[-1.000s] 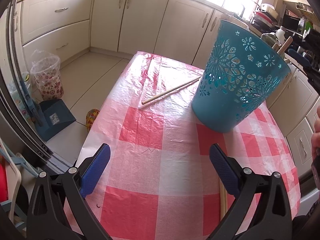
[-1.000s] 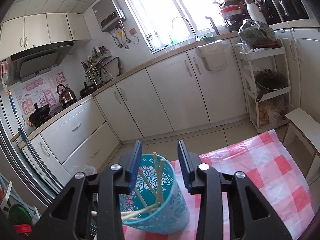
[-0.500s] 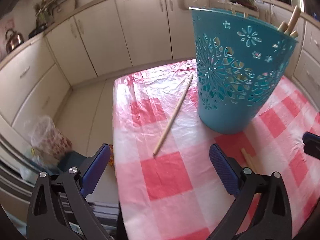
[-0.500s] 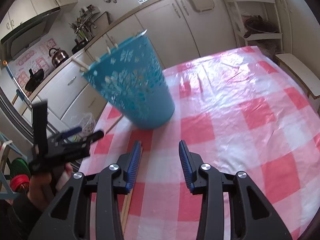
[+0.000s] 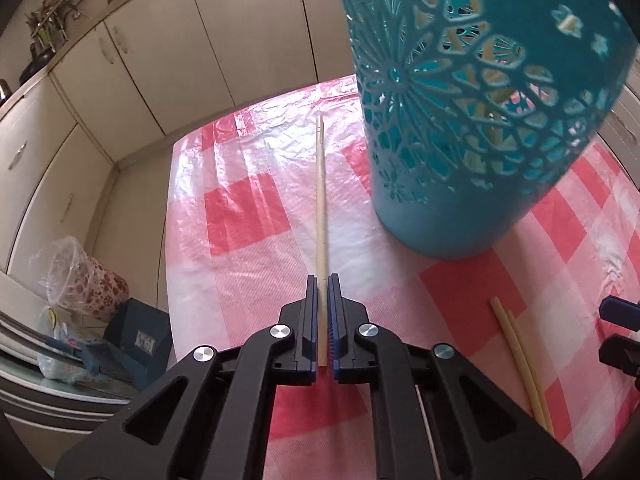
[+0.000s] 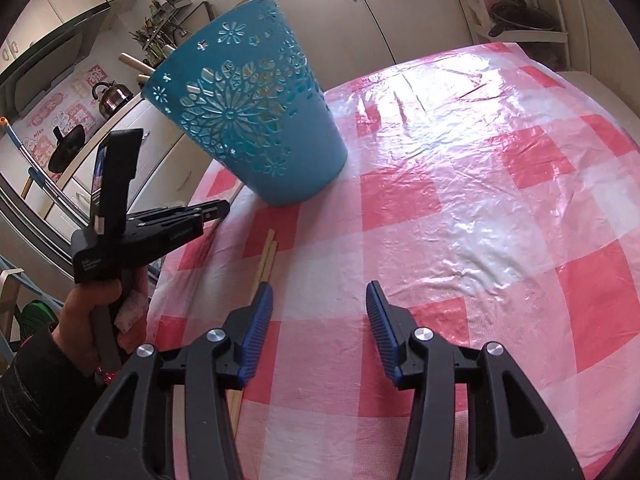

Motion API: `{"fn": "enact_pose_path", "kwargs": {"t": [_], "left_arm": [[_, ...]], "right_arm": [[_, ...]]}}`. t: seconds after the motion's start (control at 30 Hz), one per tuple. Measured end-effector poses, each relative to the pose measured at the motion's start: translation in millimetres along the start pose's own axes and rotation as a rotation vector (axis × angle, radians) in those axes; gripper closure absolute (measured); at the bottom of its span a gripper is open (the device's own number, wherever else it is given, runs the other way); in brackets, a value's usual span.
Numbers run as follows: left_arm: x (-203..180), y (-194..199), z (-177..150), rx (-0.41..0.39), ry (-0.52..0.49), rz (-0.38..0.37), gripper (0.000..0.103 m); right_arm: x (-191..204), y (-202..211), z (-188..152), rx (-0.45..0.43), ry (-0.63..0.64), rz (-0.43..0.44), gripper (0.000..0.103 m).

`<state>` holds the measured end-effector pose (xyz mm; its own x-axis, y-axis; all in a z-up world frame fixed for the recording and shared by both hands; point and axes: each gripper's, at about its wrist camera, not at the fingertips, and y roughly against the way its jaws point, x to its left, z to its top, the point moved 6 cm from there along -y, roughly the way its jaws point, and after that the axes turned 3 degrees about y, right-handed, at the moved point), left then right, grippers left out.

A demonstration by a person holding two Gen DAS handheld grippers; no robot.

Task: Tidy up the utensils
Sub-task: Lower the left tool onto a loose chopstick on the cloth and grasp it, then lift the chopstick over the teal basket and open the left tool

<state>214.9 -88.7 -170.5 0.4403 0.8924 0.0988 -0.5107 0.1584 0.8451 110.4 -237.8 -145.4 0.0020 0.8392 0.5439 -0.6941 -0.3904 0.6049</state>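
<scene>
Quick count of what's on the table: one teal cut-out basket (image 5: 472, 128), standing on one pink-and-white checked tablecloth (image 6: 500, 184). Loose chopsticks lying on the cloth: three, I think. One single chopstick (image 5: 320, 200) left of the basket in the left wrist view, plus a pair of chopsticks (image 5: 516, 356) side by side. More chopsticks are inside the basket, two ends poking over the rim, the rest only glimpsed through the holes, so no real count there. Grippers: two. Off the table, one kettle (image 6: 113, 96) and one bag-lined floral bin (image 5: 86, 280).
</scene>
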Motion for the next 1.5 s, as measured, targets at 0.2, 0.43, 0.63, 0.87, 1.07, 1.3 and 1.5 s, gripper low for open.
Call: {"fn": "enact_pose_path", "kwargs": {"t": [0.2,0.43,0.63,0.87,1.07,1.3,1.5], "left_arm": [[-3.2,46.9,-66.6,0.107,0.081,-0.107,0.098],[1.3,66.0,-43.0,0.045,0.058,-0.013,0.045],[-5.7,17.5,2.9,0.065,0.054,0.036,0.061],[-11.7,8.6,3.2,0.075,0.074,-0.007,0.098],[31.6,80.1,-4.6,-0.068,0.302,-0.099,0.098],[41.1,212.4,85.8,-0.572,0.399,-0.227,0.098],[17.2,217.4,165.8,-0.761,0.404,-0.193,0.098]], "right_arm": [[4.3,8.4,-0.3,-0.022,0.004,0.022,0.053],[6.0,9.0,-0.2,-0.015,0.010,0.032,0.051],[-4.6,3.9,-4.9,-0.003,-0.004,0.006,0.049],[-5.3,3.6,-6.0,0.005,-0.007,0.017,0.045],[-5.9,3.5,-6.3,0.005,-0.023,0.030,0.045],[-6.2,2.8,-6.6,0.004,-0.020,0.024,0.044],[-5.9,3.0,-7.0,0.003,-0.021,0.029,0.044]]}}
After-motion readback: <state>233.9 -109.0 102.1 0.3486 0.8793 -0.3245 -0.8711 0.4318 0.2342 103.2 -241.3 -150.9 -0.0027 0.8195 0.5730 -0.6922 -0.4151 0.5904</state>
